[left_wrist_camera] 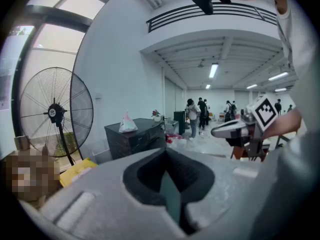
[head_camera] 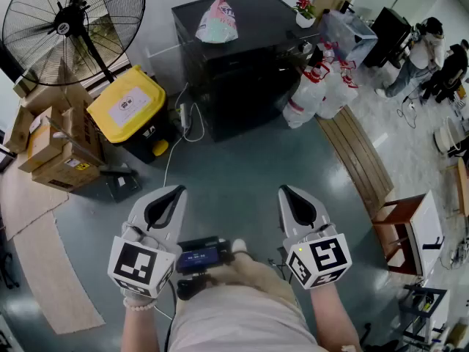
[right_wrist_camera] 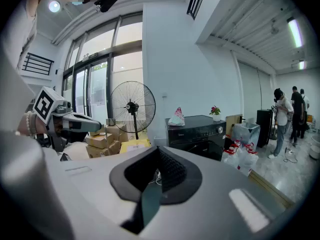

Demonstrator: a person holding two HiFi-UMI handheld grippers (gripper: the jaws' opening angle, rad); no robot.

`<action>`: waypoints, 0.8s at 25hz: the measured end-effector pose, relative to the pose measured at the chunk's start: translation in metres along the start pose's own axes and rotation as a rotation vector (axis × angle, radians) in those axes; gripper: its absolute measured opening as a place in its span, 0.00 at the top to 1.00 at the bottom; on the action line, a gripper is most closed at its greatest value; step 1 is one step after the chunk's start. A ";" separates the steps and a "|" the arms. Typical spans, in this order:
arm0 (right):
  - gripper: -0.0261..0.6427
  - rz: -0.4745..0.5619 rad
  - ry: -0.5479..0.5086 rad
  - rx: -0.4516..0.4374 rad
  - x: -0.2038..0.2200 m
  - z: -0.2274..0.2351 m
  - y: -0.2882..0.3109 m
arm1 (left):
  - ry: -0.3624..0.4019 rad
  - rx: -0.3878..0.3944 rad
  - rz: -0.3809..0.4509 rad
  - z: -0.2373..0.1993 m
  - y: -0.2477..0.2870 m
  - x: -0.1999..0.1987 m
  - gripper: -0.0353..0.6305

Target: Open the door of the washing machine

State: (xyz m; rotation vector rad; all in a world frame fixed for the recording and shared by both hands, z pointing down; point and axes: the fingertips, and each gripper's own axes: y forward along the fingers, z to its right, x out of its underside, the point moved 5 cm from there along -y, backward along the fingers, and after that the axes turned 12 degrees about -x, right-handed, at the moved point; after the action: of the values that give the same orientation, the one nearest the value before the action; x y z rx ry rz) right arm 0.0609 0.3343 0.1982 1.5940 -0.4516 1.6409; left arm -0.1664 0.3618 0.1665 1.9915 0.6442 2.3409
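Head view: glossy grey floor [head_camera: 242, 171], washing machine [head_camera: 245, 75]

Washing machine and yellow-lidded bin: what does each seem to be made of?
Washing machine: probably painted metal or plastic; its black casing shows a soft sheen. Yellow-lidded bin: likely moulded plastic, with a smooth yellow lid and black body.

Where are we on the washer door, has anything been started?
Done: nothing. The washing machine stands across the floor with no door swung out from its front. In hand: nothing. The left gripper and right gripper are both shut and empty, held well short of the machine. Left: the whole job, meaning walk up, take hold of the door and pull it open.
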 end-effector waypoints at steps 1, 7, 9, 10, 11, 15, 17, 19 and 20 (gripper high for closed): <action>0.96 0.000 0.000 0.000 -0.001 0.000 0.001 | -0.003 -0.001 0.000 -0.001 0.000 0.000 0.96; 0.96 -0.001 -0.002 -0.001 -0.003 0.001 0.004 | -0.010 -0.004 0.002 -0.003 0.003 -0.002 0.96; 0.96 0.000 -0.003 -0.002 -0.003 0.001 0.005 | -0.010 -0.002 0.004 -0.004 0.004 -0.002 0.96; 0.96 -0.001 -0.004 -0.001 -0.003 0.001 0.006 | -0.010 -0.001 0.005 -0.004 0.005 -0.002 0.96; 0.96 -0.002 -0.004 -0.001 -0.003 0.002 0.006 | -0.010 -0.001 0.006 -0.004 0.005 -0.002 0.96; 0.96 0.008 0.018 -0.018 -0.003 0.002 0.008 | -0.016 0.002 0.006 -0.004 0.008 -0.002 0.96; 0.95 0.016 0.030 -0.030 -0.004 0.002 0.009 | -0.022 0.001 0.003 -0.004 0.009 -0.002 0.96; 0.95 0.011 0.035 -0.025 -0.004 0.003 0.010 | -0.034 -0.002 0.002 -0.003 0.011 -0.001 0.96; 0.95 0.007 0.037 -0.022 -0.003 0.004 0.011 | -0.040 -0.002 0.003 -0.003 0.012 -0.002 0.96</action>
State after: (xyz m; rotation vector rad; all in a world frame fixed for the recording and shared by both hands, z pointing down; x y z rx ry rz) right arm 0.0553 0.3238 0.1990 1.5457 -0.4552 1.6628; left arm -0.1654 0.3495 0.1684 2.0343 0.6375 2.2960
